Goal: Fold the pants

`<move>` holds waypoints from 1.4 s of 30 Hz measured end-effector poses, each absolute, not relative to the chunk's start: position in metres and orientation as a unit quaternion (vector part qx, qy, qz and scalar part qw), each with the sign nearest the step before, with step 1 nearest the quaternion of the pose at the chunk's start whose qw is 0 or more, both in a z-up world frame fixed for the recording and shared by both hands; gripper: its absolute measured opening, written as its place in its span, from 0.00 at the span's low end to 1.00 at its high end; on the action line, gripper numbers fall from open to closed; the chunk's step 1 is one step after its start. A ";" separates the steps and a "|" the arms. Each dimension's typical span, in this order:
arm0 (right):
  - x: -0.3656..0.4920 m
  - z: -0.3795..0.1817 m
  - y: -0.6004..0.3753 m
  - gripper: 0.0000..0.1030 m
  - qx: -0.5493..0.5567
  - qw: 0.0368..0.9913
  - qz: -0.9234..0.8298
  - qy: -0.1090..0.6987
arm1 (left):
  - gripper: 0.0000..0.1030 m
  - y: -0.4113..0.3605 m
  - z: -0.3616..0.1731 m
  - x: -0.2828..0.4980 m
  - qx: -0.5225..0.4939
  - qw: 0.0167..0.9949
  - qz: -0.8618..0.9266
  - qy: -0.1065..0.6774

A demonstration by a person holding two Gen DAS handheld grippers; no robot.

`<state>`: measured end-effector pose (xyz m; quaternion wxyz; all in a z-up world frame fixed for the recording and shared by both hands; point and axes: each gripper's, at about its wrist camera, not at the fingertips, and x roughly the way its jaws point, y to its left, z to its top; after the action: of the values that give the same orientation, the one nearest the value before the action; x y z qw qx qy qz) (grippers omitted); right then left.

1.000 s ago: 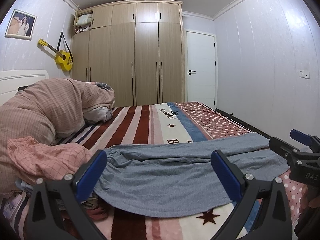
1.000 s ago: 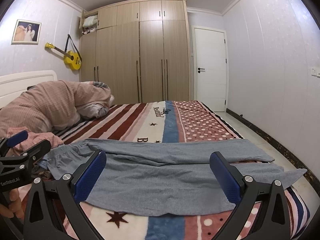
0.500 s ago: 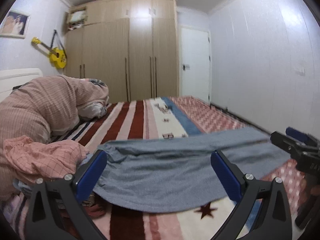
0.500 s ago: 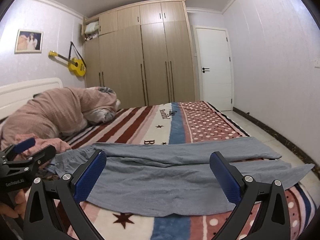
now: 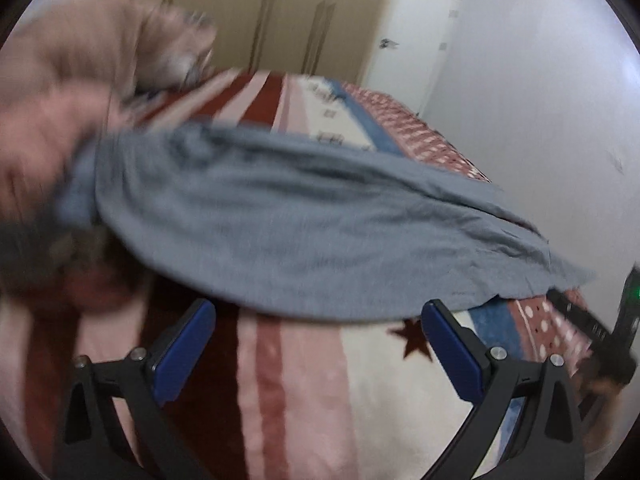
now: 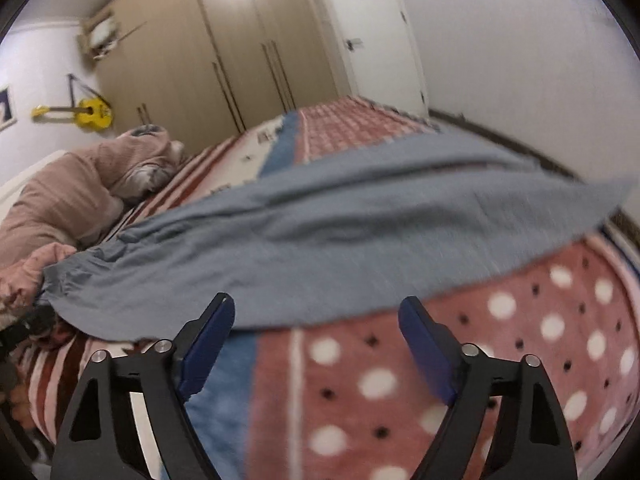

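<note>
Both grippers dipped toward the near edge of the pants (image 5: 320, 220), and neither had cloth yet. The left gripper (image 5: 316, 344) was spread wide, nothing between its blue pads (image 5: 182, 348), its tips just short of the hem. The right gripper (image 6: 316, 340) had just been narrowing its jaws, yet they stood apart with only the blanket (image 6: 440, 360) showing between them.

The pants lay flat across the bed, legs stacked one over the other, waistband bunched at the left by the pink quilt (image 6: 72, 196), cuffs reaching past the bed's right edge. The step in hand looked like a reach for the near edge, and the fold was not begun.

To do it well, I'd say each lower finger should slide under the hem, not press on top, and both layers should be caught so the legs stay aligned. The plush blanket could get pinched along with the cloth, so a shallow, level approach seemed wise. Lifting both ends together would keep the thin knit from sagging in the middle.

The blanket was striped red and pink on the left, blue in the middle, dotted on the right. Behind stood a tall wardrobe (image 6: 208, 60), a white door (image 6: 380, 28) and a yellow guitar (image 6: 90, 114) on the wall. Both views were blurred.
</note>
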<state>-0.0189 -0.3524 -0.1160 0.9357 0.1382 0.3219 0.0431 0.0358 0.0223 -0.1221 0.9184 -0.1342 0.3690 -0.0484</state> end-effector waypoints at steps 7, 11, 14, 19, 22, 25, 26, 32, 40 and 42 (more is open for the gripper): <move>-0.008 -0.142 -0.370 0.75 0.162 0.923 0.039 0.347 | 0.80 0.055 -0.161 0.051 -0.203 0.906 -0.023 0.371; 0.009 -0.143 -0.371 0.75 0.175 0.919 0.036 0.352 | 0.68 0.071 -0.165 0.072 -0.226 0.908 -0.009 0.352; 0.023 -0.140 -0.376 0.75 0.201 0.913 0.023 0.353 | 0.46 0.084 -0.164 0.086 -0.240 0.902 0.004 0.360; 0.038 -0.136 -0.377 0.71 0.227 0.905 -0.015 0.359 | 0.08 0.091 -0.157 0.101 -0.235 0.886 0.029 0.399; 0.044 -0.129 -0.373 0.62 0.205 0.907 -0.029 0.366 | 0.04 0.093 -0.144 0.103 -0.232 0.880 0.034 0.414; 0.054 -0.128 -0.380 0.47 0.219 0.896 -0.038 0.384 | 0.03 0.091 -0.129 0.106 -0.203 0.877 0.034 0.434; 0.058 -0.128 -0.384 0.44 0.235 0.890 -0.040 0.388 | 0.03 0.091 -0.125 0.108 -0.201 0.874 0.035 0.441; 0.070 -0.128 -0.395 0.11 0.247 0.864 -0.073 0.432 | 0.02 0.092 -0.114 0.113 -0.201 0.857 0.054 0.471; 0.077 -0.107 -0.402 0.02 0.248 0.859 -0.073 0.442 | 0.02 0.087 -0.099 0.122 -0.188 0.845 0.069 0.496; 0.079 -0.099 -0.402 0.02 0.250 0.860 -0.071 0.438 | 0.02 0.087 -0.092 0.124 -0.186 0.843 0.073 0.500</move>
<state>0.0786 -0.4020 -0.0991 0.8603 0.2503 0.4384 -0.0709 0.1244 0.0870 -0.0925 0.8426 -0.1861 0.5001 0.0730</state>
